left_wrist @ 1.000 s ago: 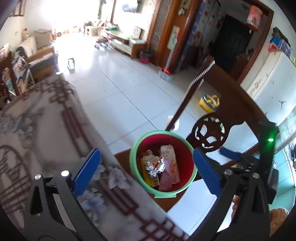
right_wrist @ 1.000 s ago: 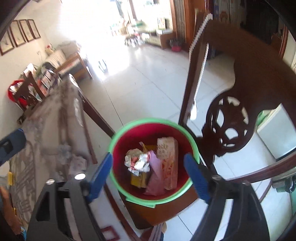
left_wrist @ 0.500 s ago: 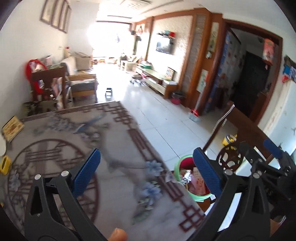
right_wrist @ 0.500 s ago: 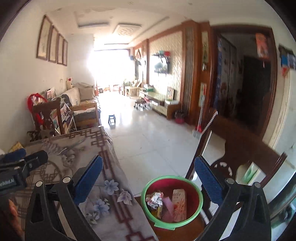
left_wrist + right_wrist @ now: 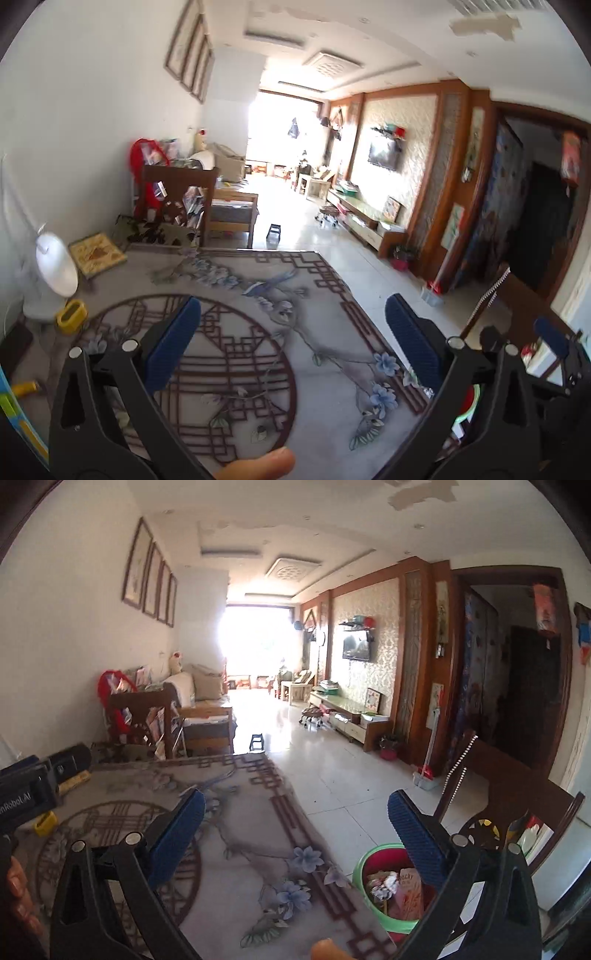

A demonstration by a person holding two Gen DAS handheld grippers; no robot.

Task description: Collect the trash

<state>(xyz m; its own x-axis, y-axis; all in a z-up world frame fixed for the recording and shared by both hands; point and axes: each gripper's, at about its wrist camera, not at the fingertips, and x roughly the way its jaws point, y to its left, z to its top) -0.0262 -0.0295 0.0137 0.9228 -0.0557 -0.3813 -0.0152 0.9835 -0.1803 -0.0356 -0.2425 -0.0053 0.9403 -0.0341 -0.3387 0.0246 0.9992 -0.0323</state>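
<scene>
A red bin with a green rim (image 5: 373, 864) stands on a wooden chair seat beside the table, at the lower right of the right wrist view. It holds crumpled foil (image 5: 382, 888), a pink snack box (image 5: 408, 893) and other wrappers. In the left wrist view only a sliver of the bin's rim (image 5: 466, 410) shows behind the right finger. My left gripper (image 5: 291, 339) is open and empty above the patterned tablecloth (image 5: 258, 332). My right gripper (image 5: 295, 830) is open and empty above the table's right edge.
A white desk fan (image 5: 55, 269), a yellow holder (image 5: 70, 316), a patterned box (image 5: 96, 253) and a small yellow item (image 5: 24, 387) sit at the table's left. A carved wooden chair back (image 5: 517, 794) rises beside the bin. White tiled floor (image 5: 332, 760) stretches ahead.
Both grippers have tilted up and pulled back from over the bin to above the table. The bin has slid from the centre to the lower right. Both stay open and empty.
</scene>
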